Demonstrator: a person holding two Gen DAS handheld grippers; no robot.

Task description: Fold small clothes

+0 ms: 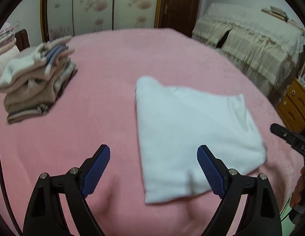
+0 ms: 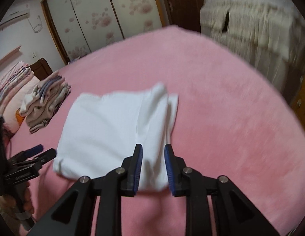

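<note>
A white cloth (image 1: 191,129) lies folded into a rough square on the pink bed (image 1: 105,106). My left gripper (image 1: 153,149) hovers over its near left corner, open wide, nothing between the blue pads. In the right wrist view the same white cloth (image 2: 113,129) lies under my right gripper (image 2: 153,146). Its jaws stand a narrow gap apart and the cloth's near right part shows through the gap. The pads do not seem to press on it. A tip of the right gripper (image 1: 278,130) shows beside the cloth's right edge, apart from it. The left gripper (image 2: 42,151) shows at the cloth's left.
A stack of folded clothes (image 1: 38,82) sits at the bed's far left (image 2: 46,104). Folded quilts (image 2: 13,90) lie beyond it. A lace-covered cabinet (image 1: 250,39) and wooden drawers (image 1: 294,104) stand off the right edge. Wardrobe doors (image 1: 113,5) fill the back.
</note>
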